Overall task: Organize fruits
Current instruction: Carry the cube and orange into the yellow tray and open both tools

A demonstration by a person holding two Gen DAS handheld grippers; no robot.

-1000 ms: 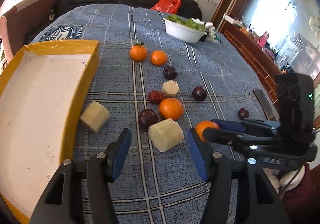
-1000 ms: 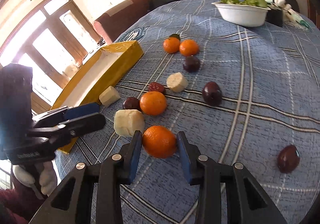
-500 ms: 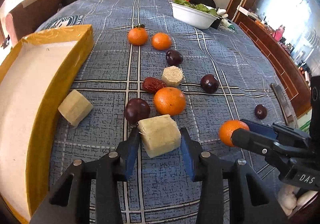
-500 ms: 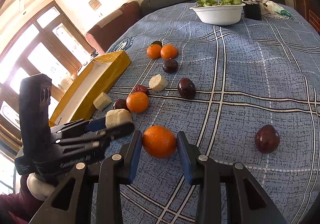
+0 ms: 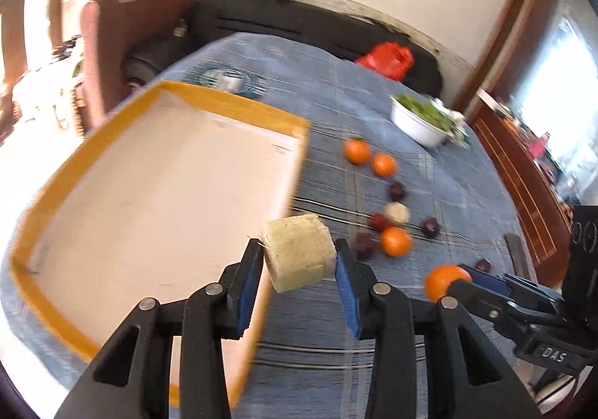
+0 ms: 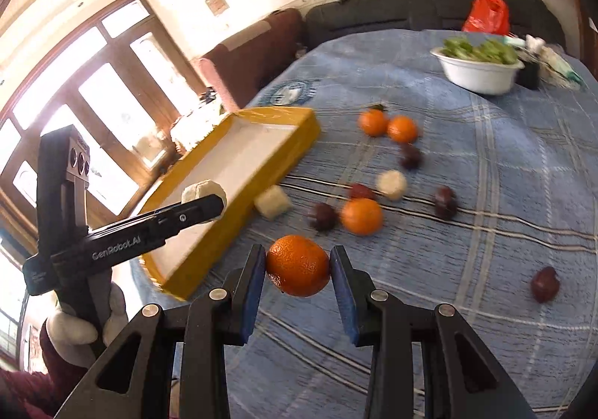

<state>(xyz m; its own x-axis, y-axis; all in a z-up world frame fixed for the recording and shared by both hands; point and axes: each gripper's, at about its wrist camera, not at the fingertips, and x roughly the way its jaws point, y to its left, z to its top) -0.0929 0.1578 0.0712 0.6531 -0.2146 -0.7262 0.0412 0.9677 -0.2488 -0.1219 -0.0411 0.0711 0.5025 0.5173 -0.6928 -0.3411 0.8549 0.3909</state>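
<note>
Both grippers have come up off the blue checked tablecloth [image 6: 504, 165] with their loads since a second ago, when the pale chunk lay between open pads. Now the left gripper [image 5: 299, 269] is clamped on that pale cut chunk [image 5: 297, 254], carried clear of the cloth at the near corner of the yellow-rimmed tray [image 5: 231, 109], which fills the left-wrist view from nine to eleven o'clock. The right gripper [image 6: 298, 267] pinches an orange [image 6: 298, 266] on its two sides, lifted clear of the table.

Left on the cloth, from twelve to two o'clock of the held orange, lie three more oranges, several dark plums, a reddish fruit and a round pale piece [image 6: 391, 184]. Another pale block [image 6: 272, 201] sits just beside the tray wall. A white bowl of greens [image 6: 478, 71] stands far off at one o'clock.

The chunk looks fibrous and firm, perhaps sugarcane, though motion blur leaves that unsure. Its flat cut faces suit the pads well, and it should be light. The orange is round with a slightly yielding peel, so it could roll out of a loose pinch. Gripping across its widest middle, as here, seems safest. The plums look smooth and softer, and probably want a gentler squeeze.
</note>
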